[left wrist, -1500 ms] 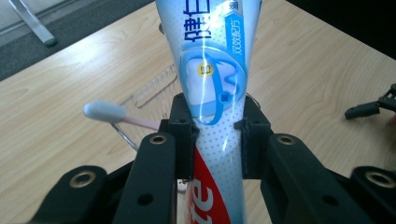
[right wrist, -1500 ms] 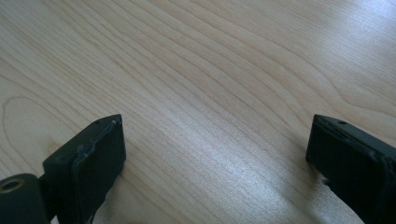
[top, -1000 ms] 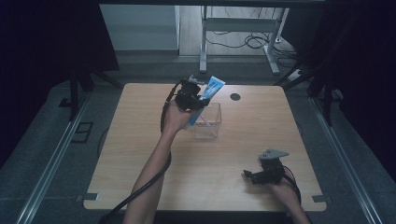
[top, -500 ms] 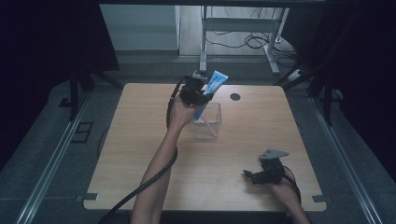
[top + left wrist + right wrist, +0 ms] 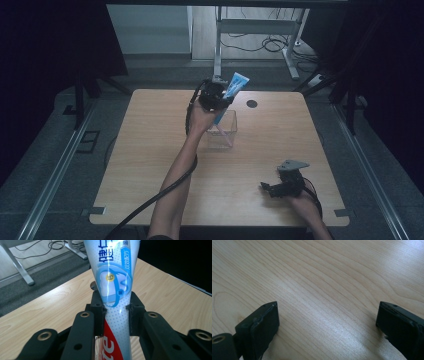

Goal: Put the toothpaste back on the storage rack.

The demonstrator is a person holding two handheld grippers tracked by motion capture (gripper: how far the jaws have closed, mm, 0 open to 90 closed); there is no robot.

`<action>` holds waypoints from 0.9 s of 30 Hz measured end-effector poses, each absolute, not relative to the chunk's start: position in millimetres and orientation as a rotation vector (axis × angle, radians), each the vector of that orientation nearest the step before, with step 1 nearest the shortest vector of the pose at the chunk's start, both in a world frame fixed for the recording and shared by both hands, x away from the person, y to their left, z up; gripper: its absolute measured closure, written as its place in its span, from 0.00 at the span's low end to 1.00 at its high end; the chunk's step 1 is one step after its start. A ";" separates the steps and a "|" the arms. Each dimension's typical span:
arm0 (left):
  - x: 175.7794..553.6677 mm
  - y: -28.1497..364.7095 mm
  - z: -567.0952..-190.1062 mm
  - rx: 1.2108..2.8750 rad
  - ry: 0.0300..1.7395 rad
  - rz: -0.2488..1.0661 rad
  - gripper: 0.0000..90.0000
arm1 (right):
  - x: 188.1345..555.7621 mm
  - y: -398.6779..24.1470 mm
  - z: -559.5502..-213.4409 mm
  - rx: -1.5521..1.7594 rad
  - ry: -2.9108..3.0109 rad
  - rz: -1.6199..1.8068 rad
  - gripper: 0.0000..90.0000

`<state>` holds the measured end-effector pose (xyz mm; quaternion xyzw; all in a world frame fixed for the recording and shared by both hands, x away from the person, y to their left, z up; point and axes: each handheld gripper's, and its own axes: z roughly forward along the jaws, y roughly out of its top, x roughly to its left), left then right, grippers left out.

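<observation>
left gripper (image 5: 218,95) — clamped on tube (image 5: 228,97), held over box (image 5: 222,131) | tube axis run from 1 o'clock down to 7, low end inside box | right gripper (image 5: 272,189) — jaws wide, nothing held, rested at 4 o'clock, well apart

toothpaste tube (image 5: 113,290) ends cut off, print unreadable

Left gripper (image 5: 220,97) raised, jaws clamped; right gripper (image 5: 267,187) low, jaws wide apart
</observation>
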<state>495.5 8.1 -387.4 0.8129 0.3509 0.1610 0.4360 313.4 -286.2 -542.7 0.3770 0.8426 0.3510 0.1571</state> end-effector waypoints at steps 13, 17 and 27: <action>497.5 6.0 -406.4 2.010 0.855 0.432 0.80 | 313.2 -286.3 -542.7 1.077 2.411 1.008 0.06; 494.8 4.0 -413.1 2.013 0.850 0.444 0.80 | 313.3 -286.4 -542.7 1.076 2.411 1.007 0.06; 491.0 0.7 -424.1 2.028 0.847 0.456 0.80 | 313.3 -286.3 -542.7 1.075 2.411 1.007 0.06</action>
